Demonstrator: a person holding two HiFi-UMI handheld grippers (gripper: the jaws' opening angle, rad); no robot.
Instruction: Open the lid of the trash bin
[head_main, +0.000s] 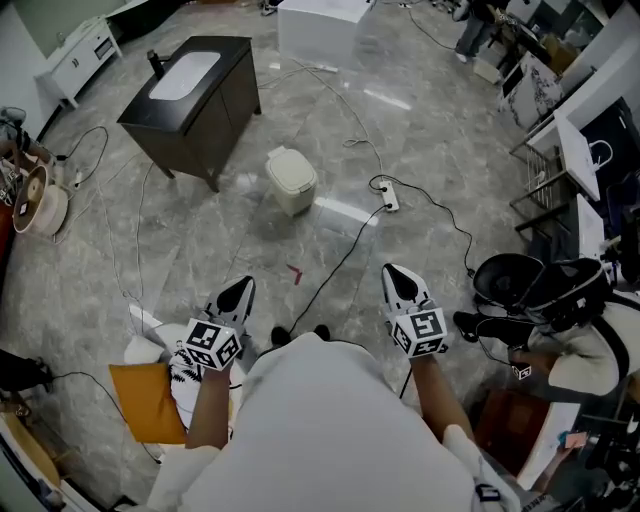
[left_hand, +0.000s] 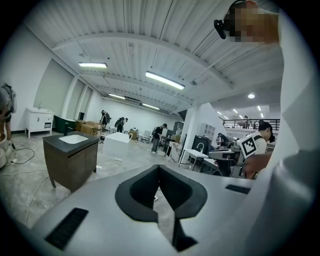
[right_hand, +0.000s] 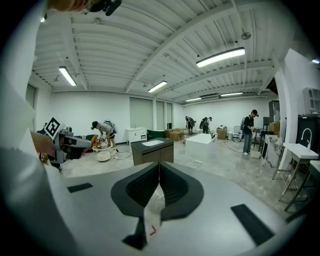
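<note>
Bin (head_main: 291, 180) on floor (head_main: 430, 140), lid (head_main: 288, 161) down. Lies well ahead of both grippers, between them, a bit left of centre. L gripper (head_main: 237, 296) nearer than R gripper (head_main: 399, 282). Both jaws closed, empty, aimed fwd, slightly down. Cabinet (head_main: 195, 100) beyond bin, left.

I'm in a large open workshop hall: cables (head_main: 345, 255) trail over the grey floor (head_main: 430, 110) beside the dark sink cabinet (head_main: 215, 115), a white block (head_main: 320, 30) behind it, people (right_hand: 247, 132) working beyond, strip lights (right_hand: 220, 56) overhead.
</note>
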